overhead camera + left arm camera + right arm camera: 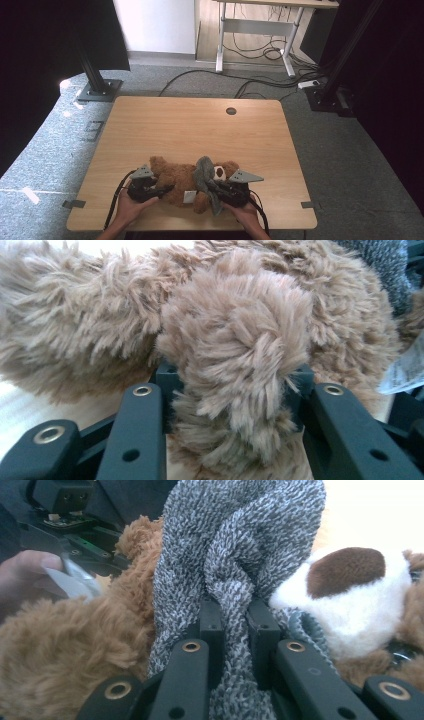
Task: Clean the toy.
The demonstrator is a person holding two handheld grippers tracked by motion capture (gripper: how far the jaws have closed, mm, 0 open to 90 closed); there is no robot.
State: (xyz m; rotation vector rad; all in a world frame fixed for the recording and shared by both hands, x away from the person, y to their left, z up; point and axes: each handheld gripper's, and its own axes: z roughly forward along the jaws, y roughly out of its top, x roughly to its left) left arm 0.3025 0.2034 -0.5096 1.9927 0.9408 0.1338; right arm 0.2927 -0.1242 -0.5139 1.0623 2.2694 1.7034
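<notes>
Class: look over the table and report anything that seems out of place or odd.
One oddity: a grey knitted cloth is draped askew across the brown plush teddy bear, beside its white muzzle. Nothing looks spilled or damaged.

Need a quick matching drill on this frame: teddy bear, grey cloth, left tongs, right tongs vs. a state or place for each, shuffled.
Column 1:
1. teddy bear
2. grey knit cloth
3. left tongs
4. right tongs

Column 2:
A. shut on a bunched fold of grey fabric
B. lying on the wooden table near the person's edge
C. draped across the bear beside its white muzzle
D. closed around a brown furry limb

Pairs: 1-B, 2-C, 3-D, 4-A
</notes>
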